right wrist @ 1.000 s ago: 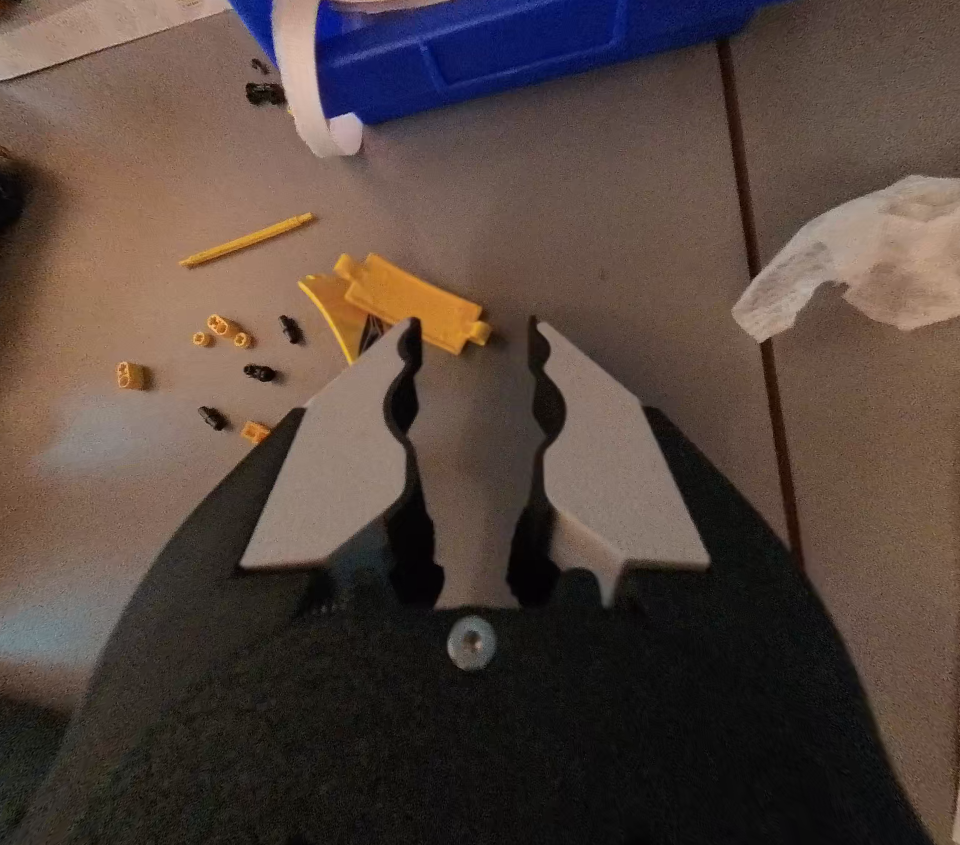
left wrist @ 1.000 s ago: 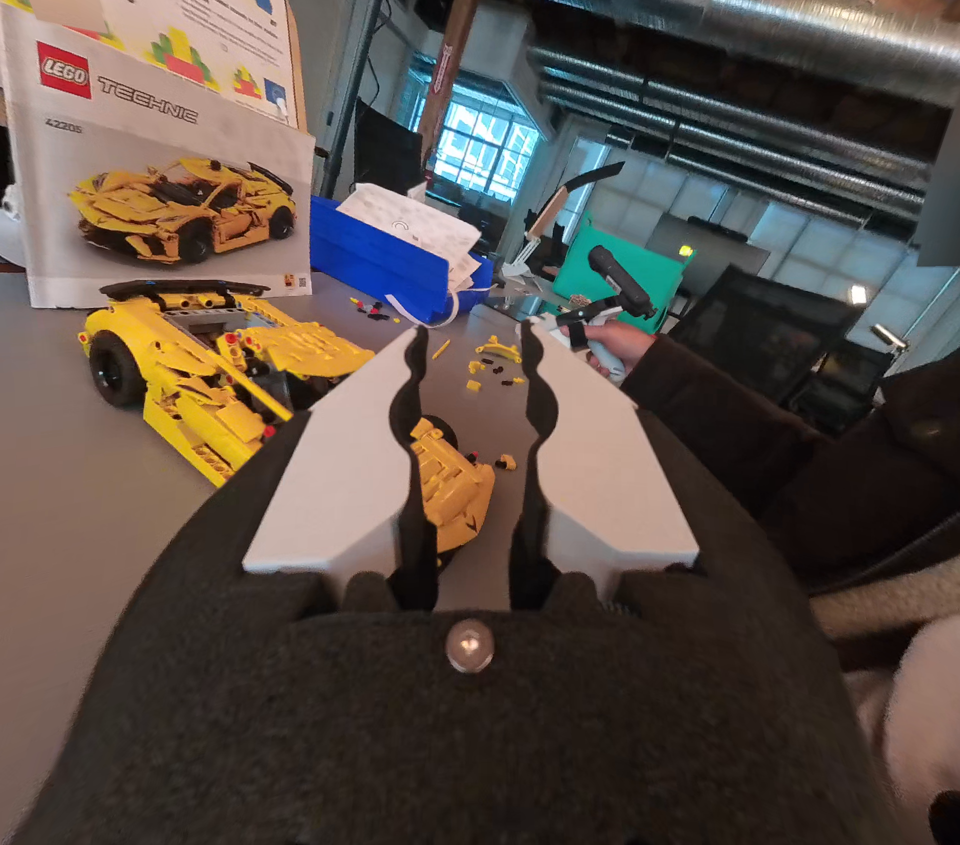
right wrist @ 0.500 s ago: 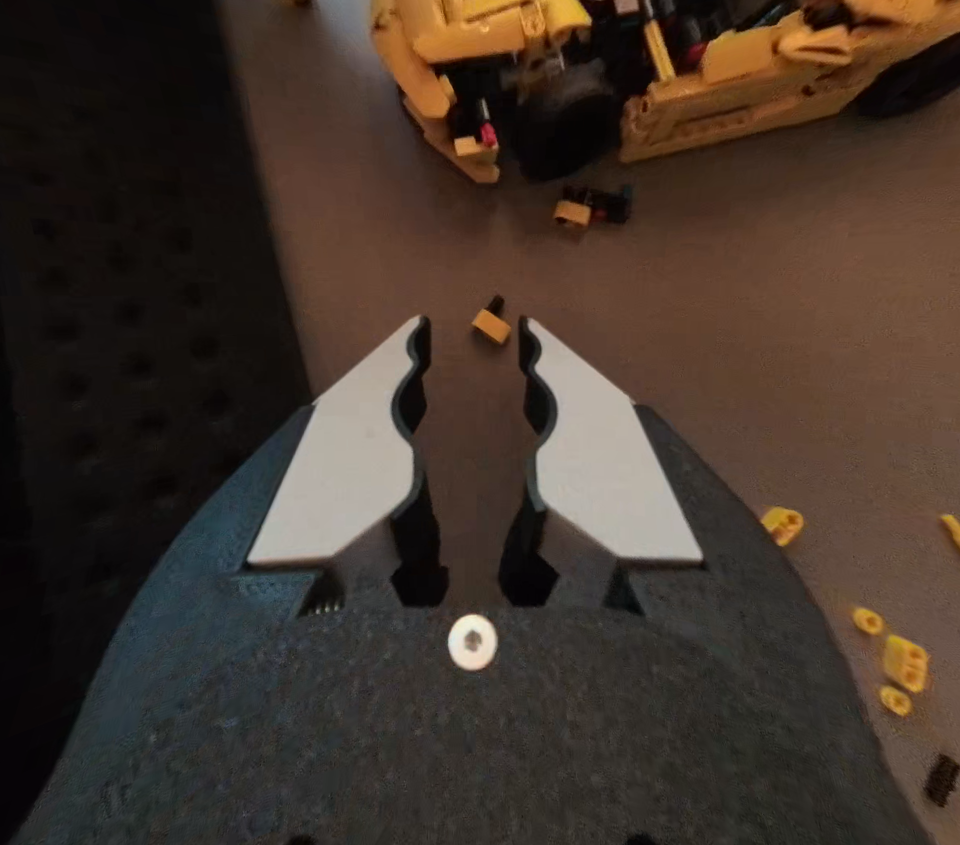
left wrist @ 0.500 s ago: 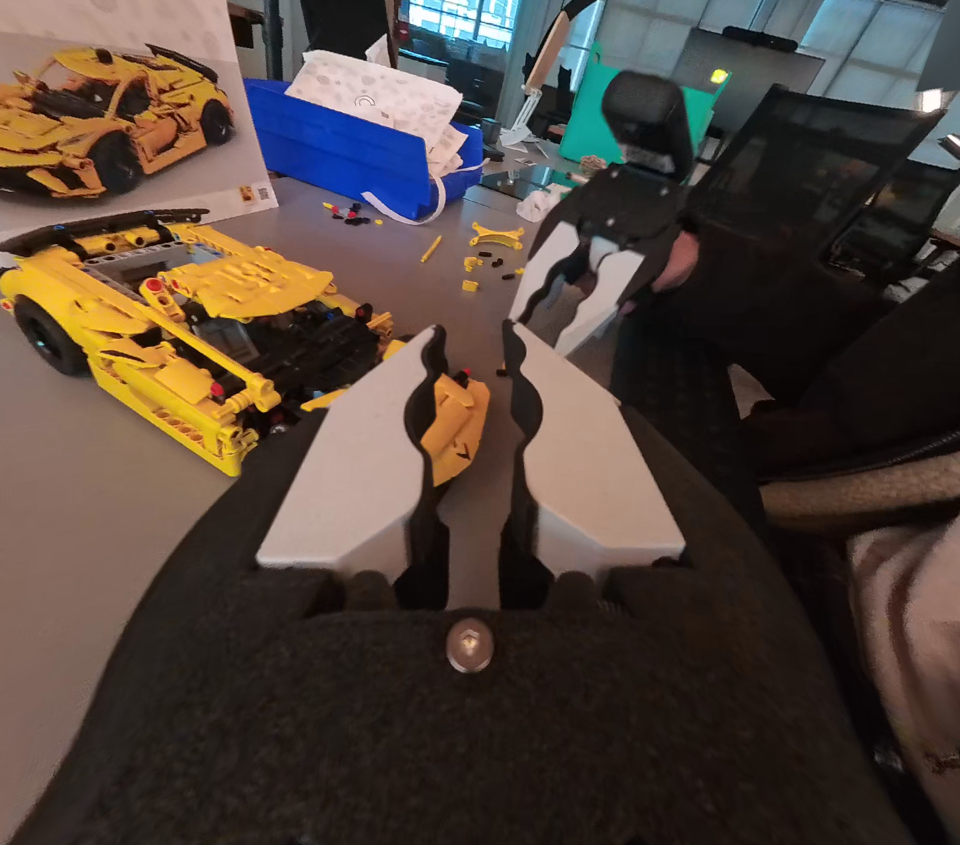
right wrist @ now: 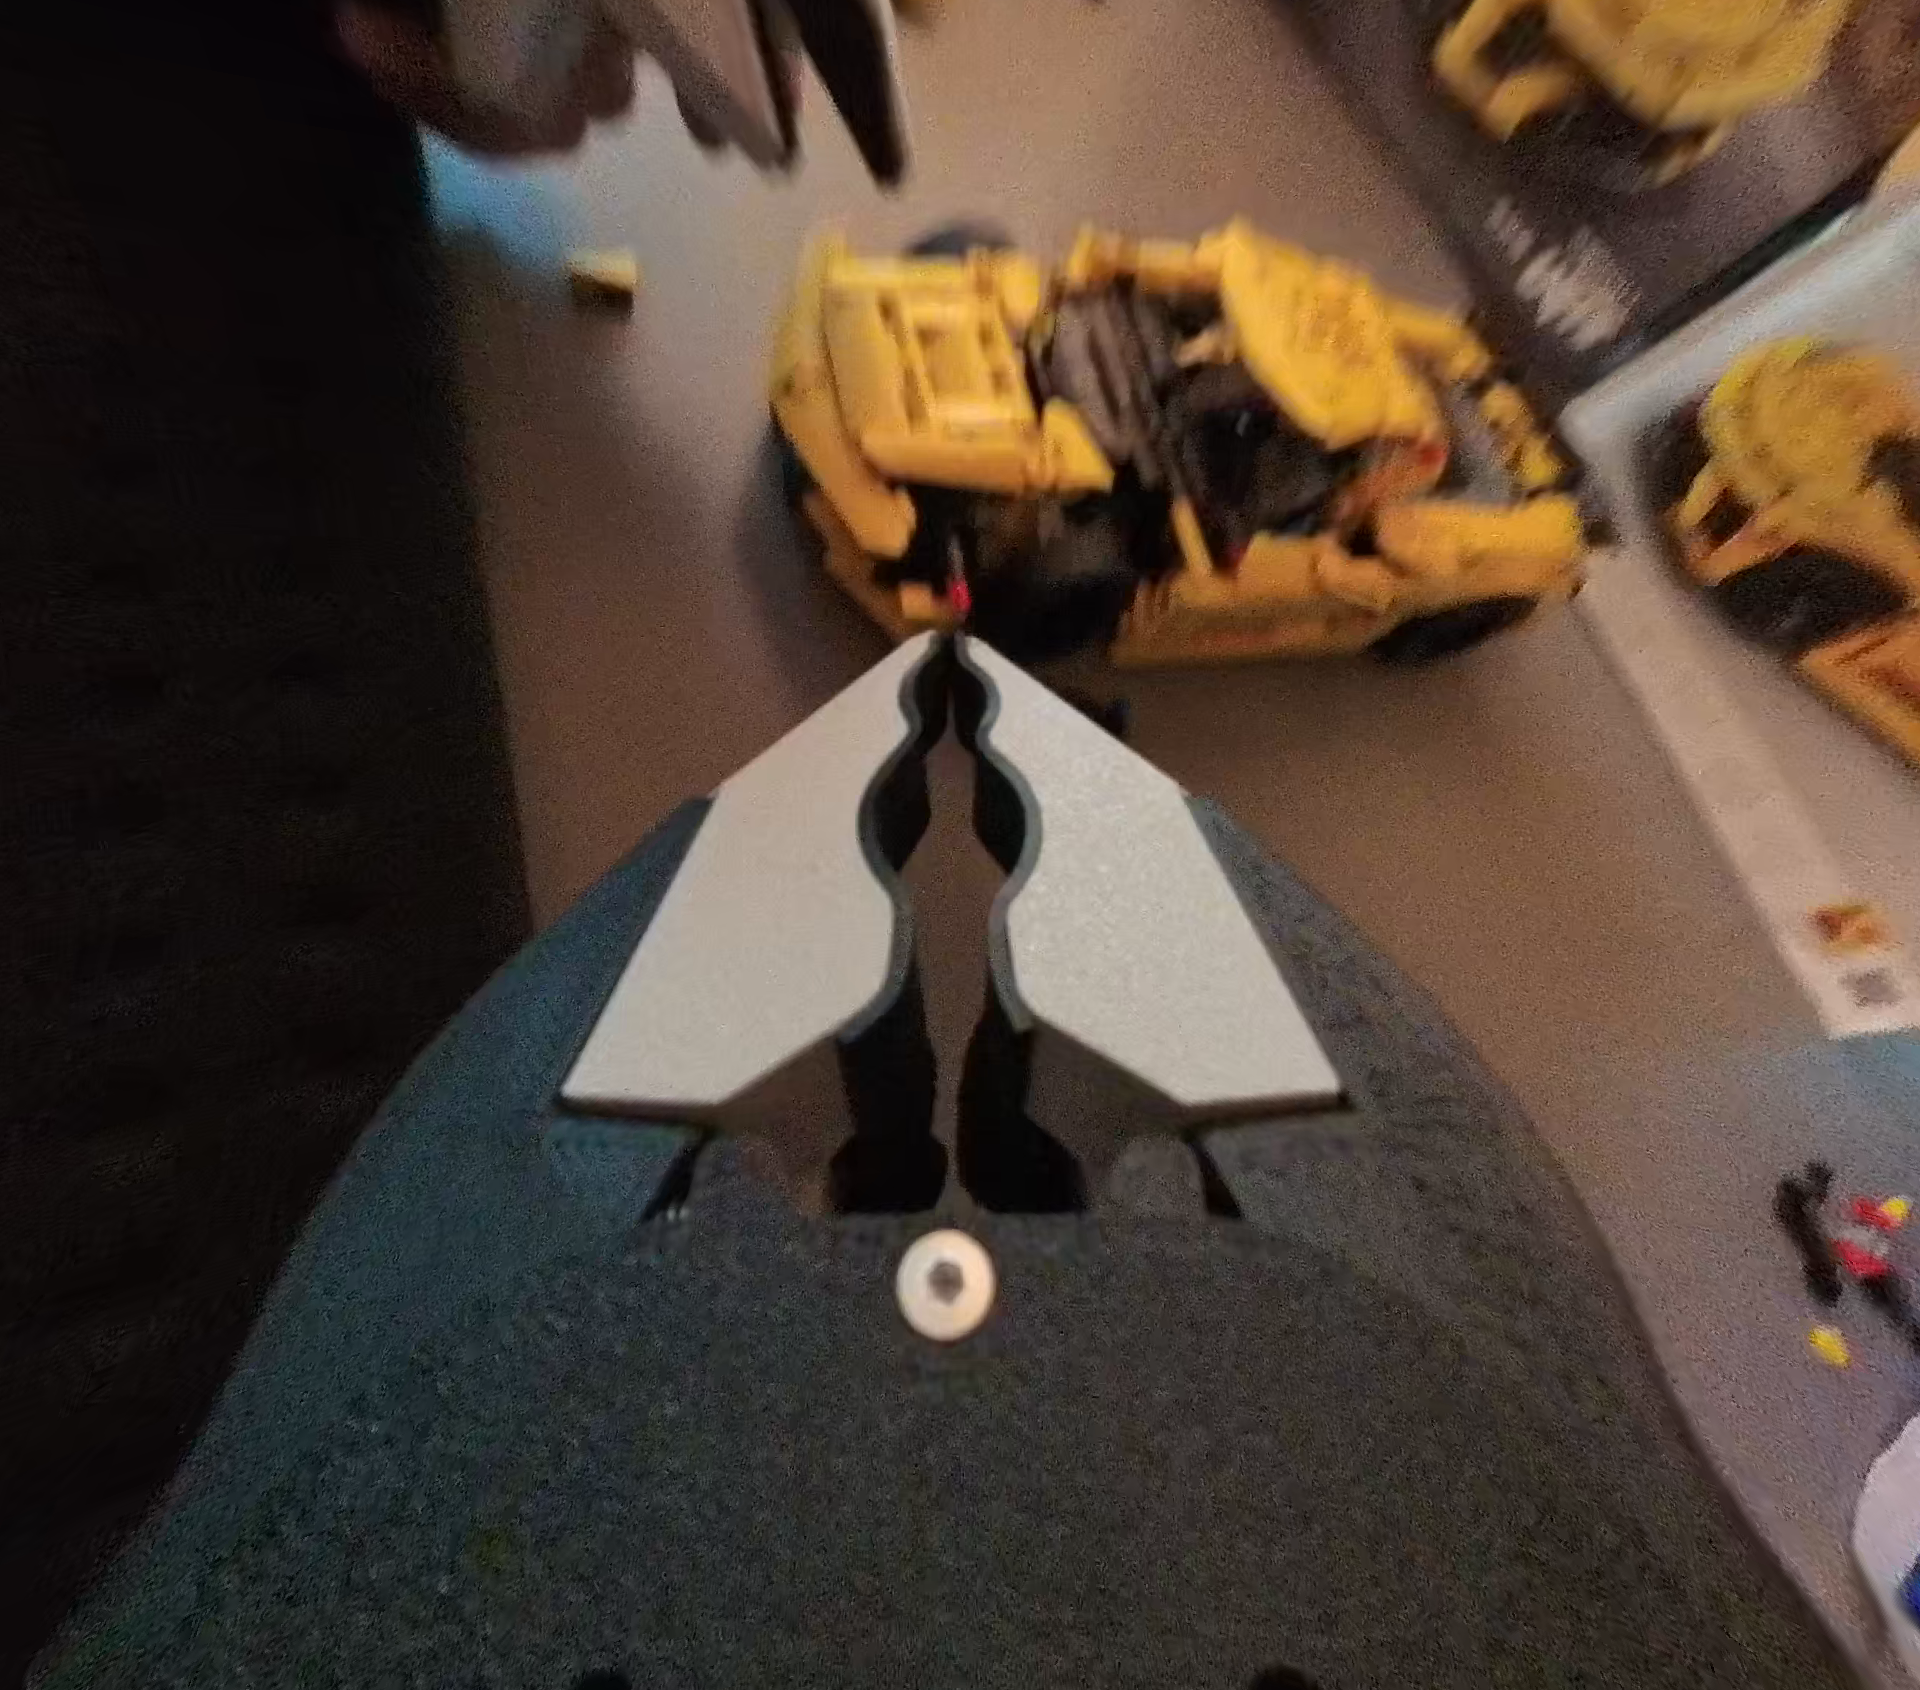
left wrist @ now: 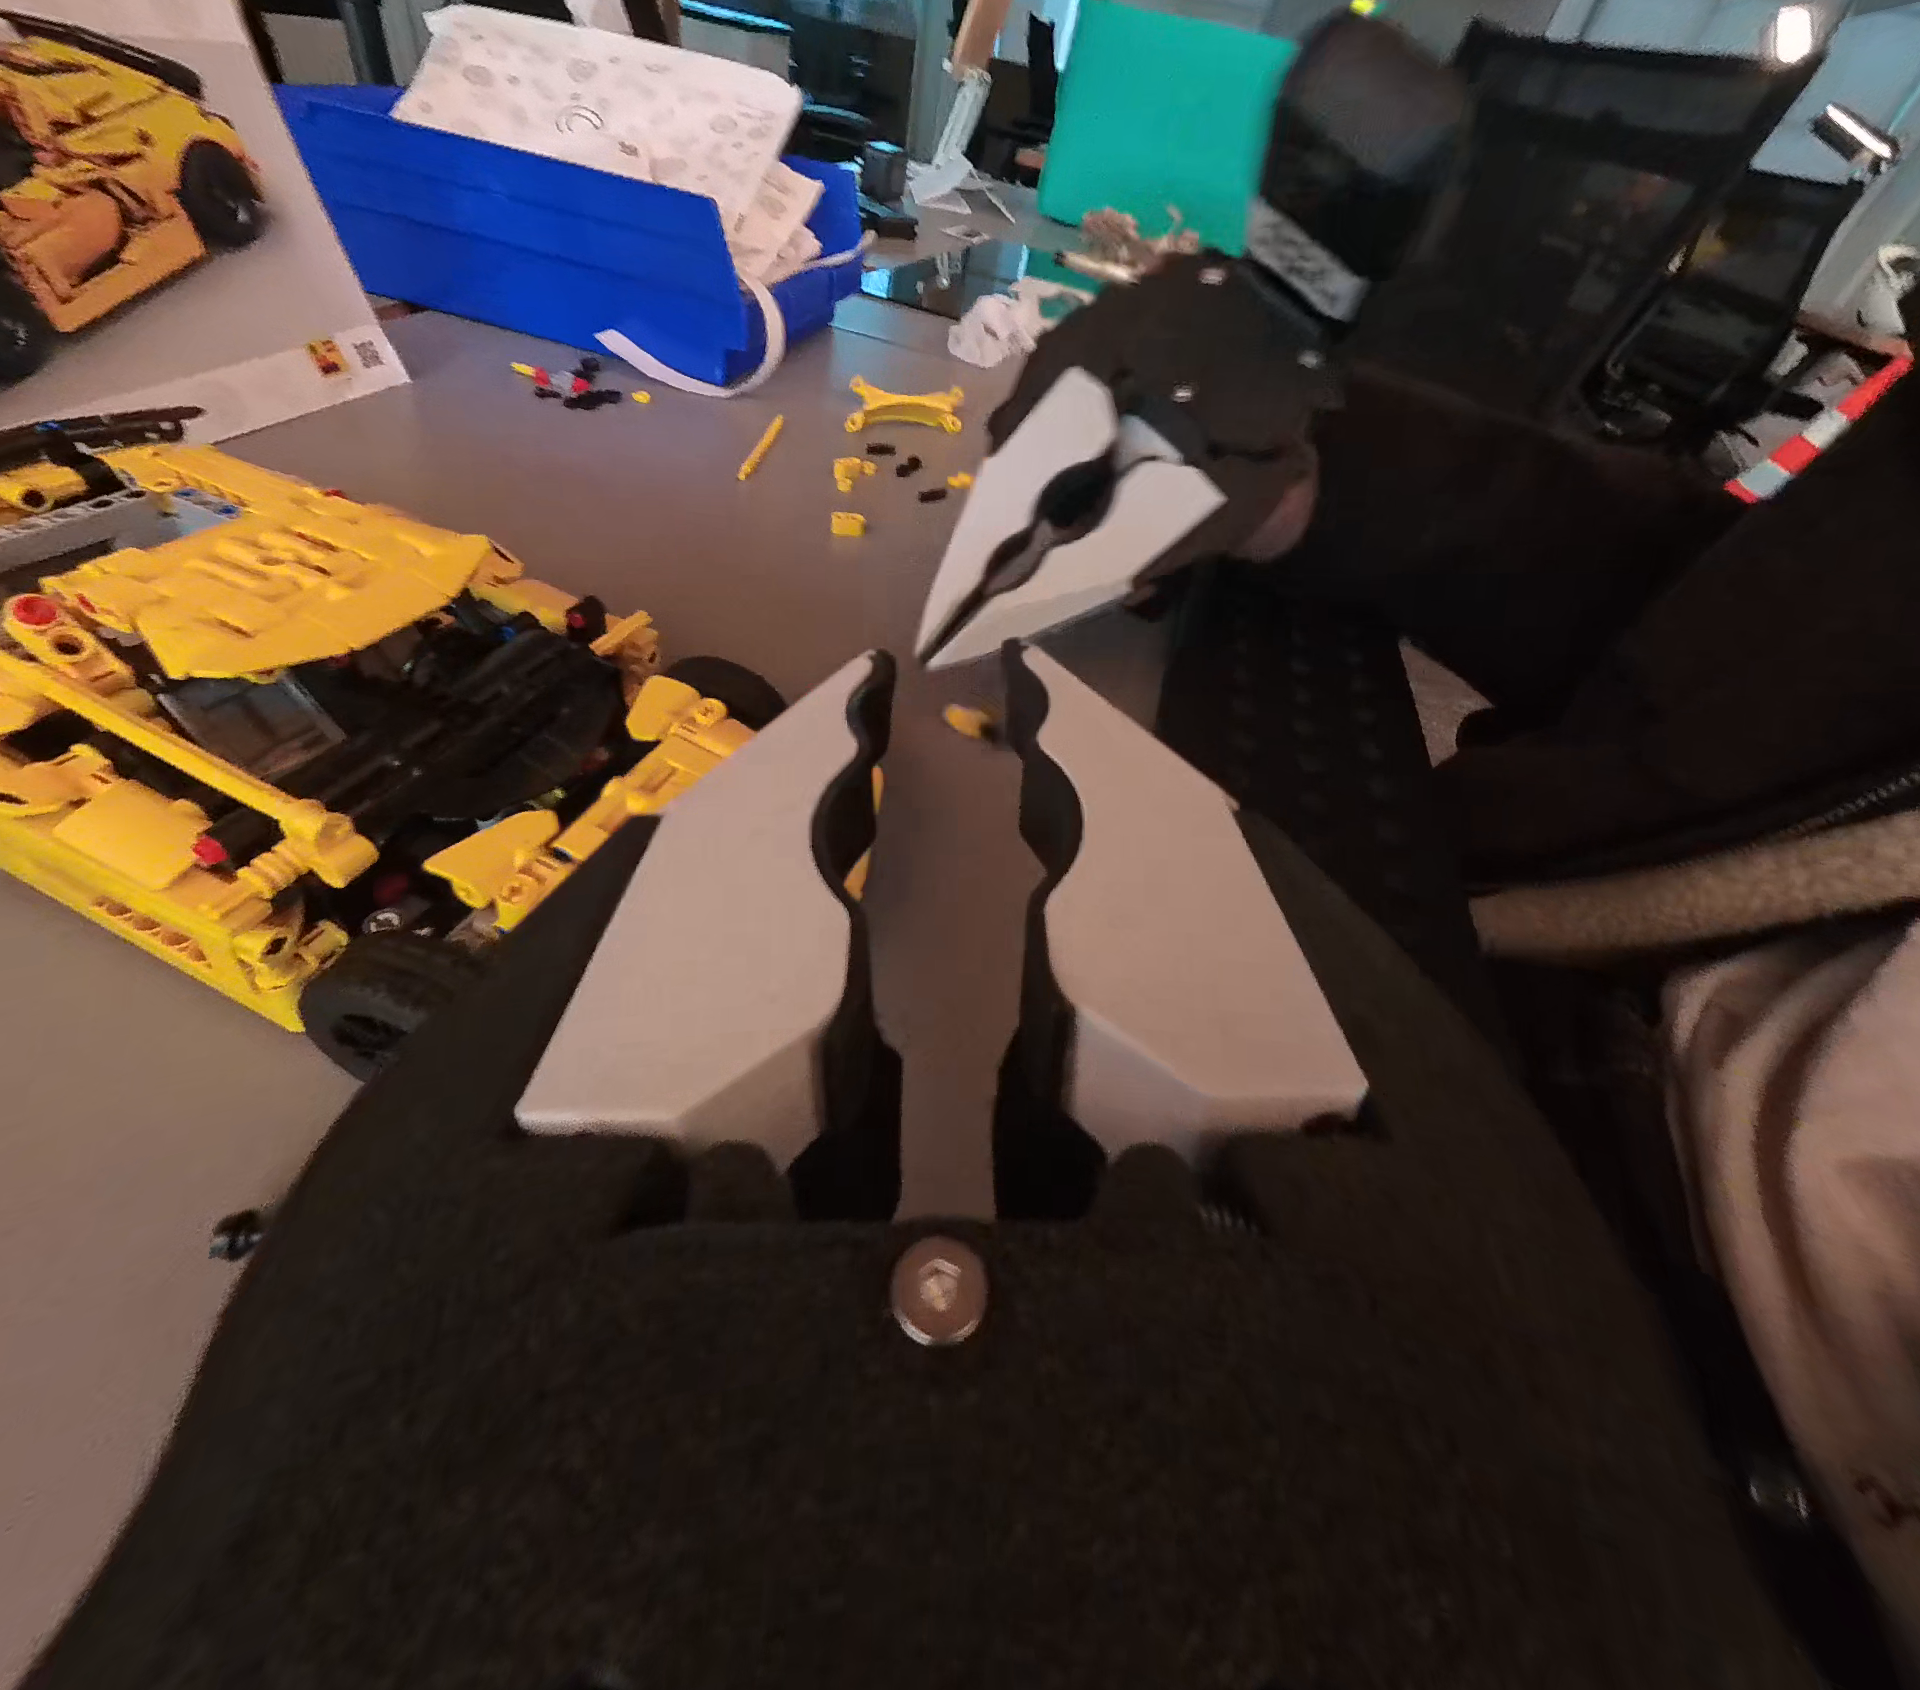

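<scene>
My left gripper (left wrist: 948,674) sits low over the grey counter (left wrist: 644,497) with its jaws a moderate way apart and nothing between them; a small yellow piece (left wrist: 964,718) lies on the counter just past the tips, seen through the gap. My right gripper (right wrist: 948,648) has its jaws drawn together until the tips nearly meet, and I cannot tell whether anything tiny is pinched there; from the left wrist view it shows as a pale closed wedge (left wrist: 1049,528) pointing down at the counter, just beyond my left tips. Just to the left of the left gripper stands the yellow toy car (left wrist: 312,705), part built, its black inner frame showing and a black wheel (left wrist: 364,1006) at the near corner. In the right wrist view, which is blurred, the same car (right wrist: 1164,477) lies just beyond the closed tips, with a loose yellow block (right wrist: 603,277) well to its left. Farther out, small yellow and black bits (left wrist: 883,477) are scattered on the counter, with a thin yellow rod (left wrist: 761,447) beside them. Behind those stands a blue bin (left wrist: 540,248) stuffed with white paper (left wrist: 613,113), and to its left leans the printed box (left wrist: 135,186) showing a yellow car.
</scene>
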`<control>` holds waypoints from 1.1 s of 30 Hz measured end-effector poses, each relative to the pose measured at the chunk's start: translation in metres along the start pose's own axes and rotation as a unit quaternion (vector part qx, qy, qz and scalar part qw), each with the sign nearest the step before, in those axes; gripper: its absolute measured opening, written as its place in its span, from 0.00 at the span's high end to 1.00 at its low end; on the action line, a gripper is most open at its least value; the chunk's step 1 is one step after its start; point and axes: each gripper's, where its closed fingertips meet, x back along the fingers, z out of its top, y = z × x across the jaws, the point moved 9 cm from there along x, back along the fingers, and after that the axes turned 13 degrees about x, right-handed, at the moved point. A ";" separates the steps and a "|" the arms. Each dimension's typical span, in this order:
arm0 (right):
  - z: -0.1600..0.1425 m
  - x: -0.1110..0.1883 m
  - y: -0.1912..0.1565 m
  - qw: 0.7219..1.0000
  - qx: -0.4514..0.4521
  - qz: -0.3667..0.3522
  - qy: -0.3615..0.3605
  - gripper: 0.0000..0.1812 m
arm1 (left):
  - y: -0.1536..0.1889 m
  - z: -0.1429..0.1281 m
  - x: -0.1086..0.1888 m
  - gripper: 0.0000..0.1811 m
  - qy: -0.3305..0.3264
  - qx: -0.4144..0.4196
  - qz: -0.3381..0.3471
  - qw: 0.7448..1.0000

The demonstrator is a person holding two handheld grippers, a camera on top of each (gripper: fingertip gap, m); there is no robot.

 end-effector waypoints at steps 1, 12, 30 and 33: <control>0.011 0.001 -0.001 0.999 0.007 -0.029 0.029 1.00 | -0.001 0.001 -0.001 0.88 0.009 0.005 0.009 1.000; -0.025 0.031 -0.004 0.978 -0.115 0.160 -0.070 0.88 | 0.000 -0.008 -0.008 0.88 -0.032 -0.022 0.015 0.999; 0.012 0.006 -0.012 0.997 -0.020 0.081 0.005 0.94 | 0.016 -0.014 -0.033 0.90 -0.043 -0.101 0.069 0.992; 0.032 0.006 -0.017 0.996 0.087 0.002 -0.009 0.94 | 0.005 -0.007 -0.027 0.90 -0.036 -0.018 0.028 0.999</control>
